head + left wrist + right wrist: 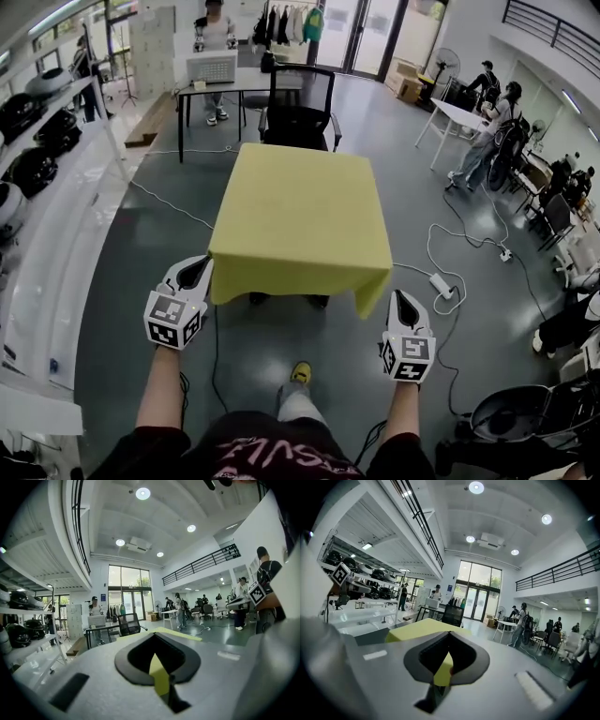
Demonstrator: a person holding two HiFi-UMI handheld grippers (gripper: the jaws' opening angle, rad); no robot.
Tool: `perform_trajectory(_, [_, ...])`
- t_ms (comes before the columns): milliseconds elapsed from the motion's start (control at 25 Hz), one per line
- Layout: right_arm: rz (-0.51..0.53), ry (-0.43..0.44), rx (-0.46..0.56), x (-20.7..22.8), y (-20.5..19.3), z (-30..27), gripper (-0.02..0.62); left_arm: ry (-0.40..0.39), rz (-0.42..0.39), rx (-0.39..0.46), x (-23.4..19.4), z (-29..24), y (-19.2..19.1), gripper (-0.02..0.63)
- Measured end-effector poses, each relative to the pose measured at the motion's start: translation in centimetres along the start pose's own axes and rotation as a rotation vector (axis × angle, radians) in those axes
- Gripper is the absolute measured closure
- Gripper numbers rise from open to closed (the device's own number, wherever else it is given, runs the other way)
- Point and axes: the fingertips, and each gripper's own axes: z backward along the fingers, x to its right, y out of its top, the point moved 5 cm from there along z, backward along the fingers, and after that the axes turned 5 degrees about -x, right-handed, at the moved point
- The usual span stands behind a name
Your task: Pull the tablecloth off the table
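Note:
A yellow tablecloth (298, 214) covers a small square table in the middle of the head view, and its front edge hangs down. My left gripper (202, 266) is at the cloth's front left corner and my right gripper (399, 298) at its front right corner. In the left gripper view a strip of yellow cloth (160, 679) is pinched between the shut jaws. The right gripper view likewise shows a fold of cloth (442, 671) clamped between shut jaws, with the covered tabletop (417, 627) beyond. The table under the cloth is hidden.
A black office chair (300, 103) stands just behind the table. Cables and a white power strip (441, 281) lie on the floor to the right. Shelves with helmets (33, 159) line the left wall. People stand by a white table (459, 117) at the far right.

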Motion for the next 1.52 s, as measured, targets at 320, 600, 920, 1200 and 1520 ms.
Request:
perform_trajectory(320, [-0.015,-0.006,-0.092,6.5,-1.9,-11.3,0.583,0.011,0.033,-0.087,-2.1,-11.7,-1.0,0.600])
perform_trajectory(600, [0.018,0.038,-0.106,13.2,0.1,-22.0,0.583,0.060,0.055,-0.110,-4.2,-21.5,1.8,0.600])
perform_trajectory(920, [0.031,0.103,-0.089,17.5,1.7,-30.1,0.583,0.052,0.000,-0.123,-3.8,-29.2,4.4,0.600])
perform_trajectory(1200, [0.066,0.141,-0.088,18.4,2.7,-34.2,0.583,0.056,-0.050,-0.164,-5.6,-32.2,5.2,0.600])
perform_trajectory(1520, [0.071,0.133,-0.127,17.6,3.0,-38.2,0.583,0.019,-0.069,-0.204,-8.7,-36.0,4.3,0.600])
